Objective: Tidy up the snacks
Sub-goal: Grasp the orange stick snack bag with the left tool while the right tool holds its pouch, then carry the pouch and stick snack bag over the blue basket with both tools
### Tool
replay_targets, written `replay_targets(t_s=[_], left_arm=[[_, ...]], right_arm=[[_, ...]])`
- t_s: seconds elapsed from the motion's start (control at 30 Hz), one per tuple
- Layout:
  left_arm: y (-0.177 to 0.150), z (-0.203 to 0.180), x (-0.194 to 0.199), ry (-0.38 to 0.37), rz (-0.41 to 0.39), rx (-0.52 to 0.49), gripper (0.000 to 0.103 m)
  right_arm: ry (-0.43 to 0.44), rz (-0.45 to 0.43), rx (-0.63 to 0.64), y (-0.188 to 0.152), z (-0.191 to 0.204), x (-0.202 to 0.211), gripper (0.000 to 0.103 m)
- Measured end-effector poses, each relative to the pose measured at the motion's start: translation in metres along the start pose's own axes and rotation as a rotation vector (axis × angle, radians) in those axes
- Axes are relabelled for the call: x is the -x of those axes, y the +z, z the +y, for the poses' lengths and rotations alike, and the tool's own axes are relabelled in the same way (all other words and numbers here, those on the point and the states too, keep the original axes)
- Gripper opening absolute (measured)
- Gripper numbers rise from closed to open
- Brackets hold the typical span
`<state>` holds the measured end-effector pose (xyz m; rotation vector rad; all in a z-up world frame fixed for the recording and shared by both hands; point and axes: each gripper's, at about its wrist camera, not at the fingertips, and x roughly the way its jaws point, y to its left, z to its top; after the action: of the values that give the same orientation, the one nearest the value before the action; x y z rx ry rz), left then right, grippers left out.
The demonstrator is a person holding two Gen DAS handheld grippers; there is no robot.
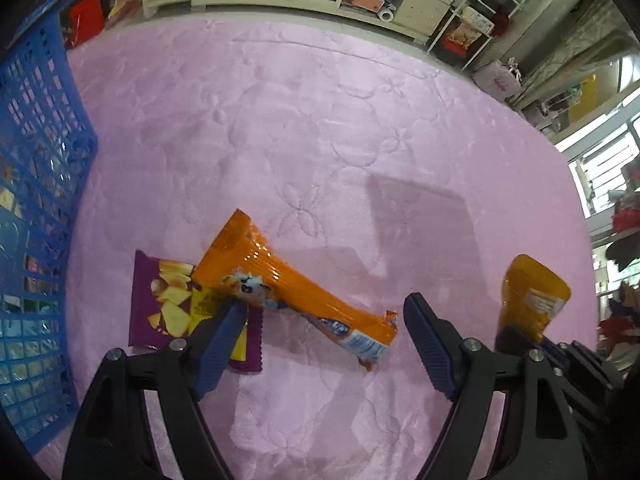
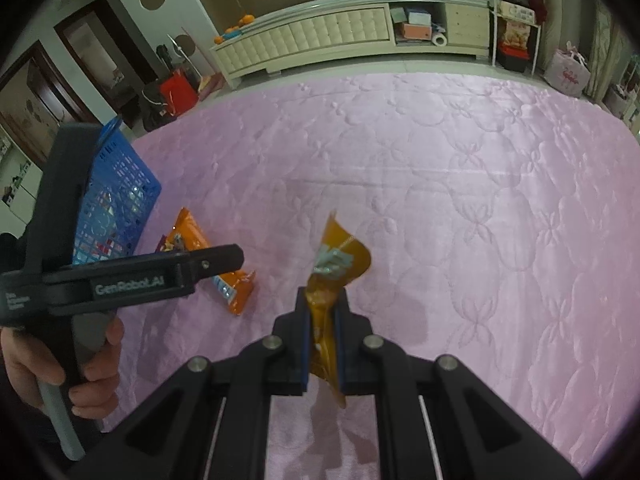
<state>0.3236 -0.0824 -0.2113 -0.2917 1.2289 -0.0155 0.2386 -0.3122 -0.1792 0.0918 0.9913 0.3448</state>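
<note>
**Snacks: one pouch lifted, two packets left on the pink quilt**

Snacks are being gathered, and we see the right gripper pressed together on an amber pouch, which stands up out of the blue pads, clear of the quilt. We judge it is held by its lower end so that it can be carried across without dragging.

Out to that gripper's left, the left gripper, held in a person's hand, is spread wide and points steeply down. Nothing is pinched in it. Between its jaws, lying flat, is a long orange packet. The left pad sits over the edge of a purple chip bag, which lies partly under the orange packet's upper end. We take the wide spread as readying to straddle the orange packet across its narrow width; the overlapping chip bag could get caught in that grip.

Further left of both tools stands a blue lattice basket, with packets showing through its wall. We judge it the collecting place. The pink quilt stretches beyond to a cream cabinet.
</note>
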Motion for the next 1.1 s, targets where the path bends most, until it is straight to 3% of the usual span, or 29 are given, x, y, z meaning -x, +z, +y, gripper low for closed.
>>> replay_targets(t_s=[0.1,0.13,0.27,0.37,0.47,0.7,1.1], left_arm=[[-0.001,-0.003,-0.004,-0.009,0.021,-0.043,0.047],[-0.001,-0.006,-0.005,-0.015,0.027,-0.051,0.046],[-0.005,-0.015,-0.002,-0.033,0.035,-0.085,0.023],[-0.011,-0.027,0.001,0.006,0.016,-0.170,0.021],[-0.023,-0.035,0.004,-0.014,0.017,-0.213,0.021],[-0.048,-0.036,0.027,-0.030,-0.023,-0.257,0.021],[-0.080,-0.010,0.102,-0.060,-0.185,-0.307,0.021]], right_arm=[[0.011,0.005,-0.013,0.001,-0.003,-0.001,0.013],[0.014,0.006,-0.018,0.000,-0.004,-0.002,0.013],[0.026,0.016,-0.041,-0.003,-0.007,-0.004,0.013],[0.025,0.036,-0.043,-0.007,-0.004,-0.008,0.013],[0.021,0.038,-0.041,-0.011,0.000,-0.004,0.013],[0.009,0.026,-0.030,-0.018,0.017,0.018,0.013],[-0.013,-0.036,0.054,-0.033,0.078,0.073,0.013]])
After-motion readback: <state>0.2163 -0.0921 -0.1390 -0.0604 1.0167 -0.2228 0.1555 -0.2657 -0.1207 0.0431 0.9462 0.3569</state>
